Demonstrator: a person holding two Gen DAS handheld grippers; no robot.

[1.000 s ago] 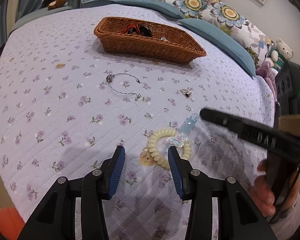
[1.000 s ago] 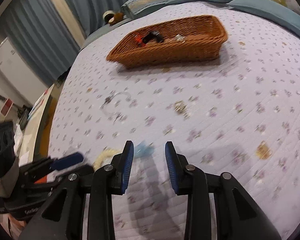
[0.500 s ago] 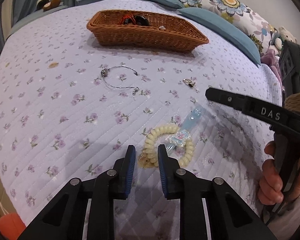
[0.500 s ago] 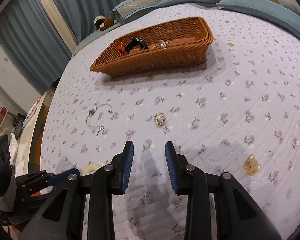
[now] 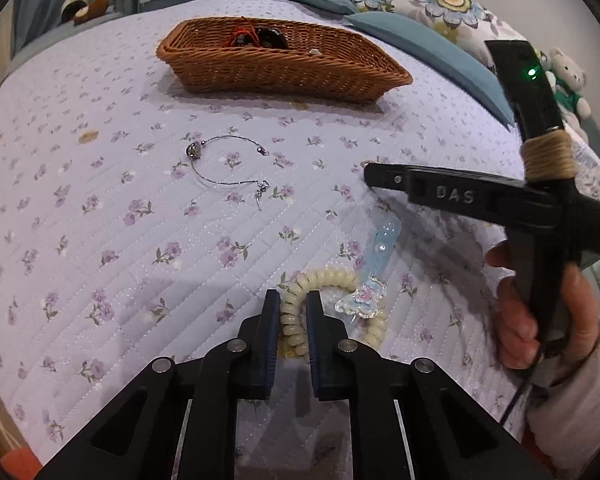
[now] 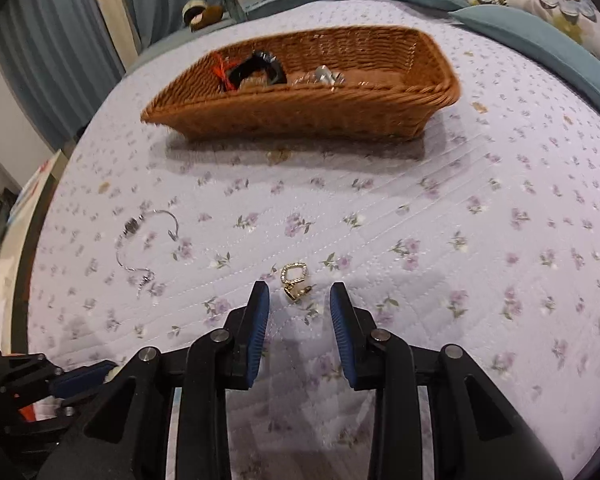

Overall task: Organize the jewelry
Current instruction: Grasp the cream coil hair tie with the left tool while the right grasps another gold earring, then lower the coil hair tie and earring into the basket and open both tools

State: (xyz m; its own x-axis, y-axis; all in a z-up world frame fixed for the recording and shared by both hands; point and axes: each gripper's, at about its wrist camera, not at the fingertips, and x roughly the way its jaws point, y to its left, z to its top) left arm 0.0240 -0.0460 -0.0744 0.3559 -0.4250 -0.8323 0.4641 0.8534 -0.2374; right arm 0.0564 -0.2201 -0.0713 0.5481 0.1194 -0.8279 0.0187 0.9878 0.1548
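My left gripper [image 5: 293,304] is shut on the cream coil hair tie [image 5: 332,276], which lies on the lilac bedspread with a clear blue hair clip [image 5: 384,240] across it. My right gripper [image 6: 299,300] is open, low over the bed, with a small gold earring [image 6: 294,278] lying between its fingertips. A thin silver bracelet [image 5: 224,168] lies further out; it also shows in the right wrist view [image 6: 140,240]. The wicker basket [image 5: 284,68] at the back holds black, red and silver pieces; it also shows in the right wrist view [image 6: 300,112].
Blue and flowered pillows [image 5: 420,12] line the far right edge of the bed. A soft toy [image 5: 568,76] sits beyond them. The bed's edge [image 6: 40,208] drops off at the left toward curtains.
My left gripper closed from wide open onto the coil hair tie. My right gripper moved forward from over the blue clip to the gold earring, staying open.
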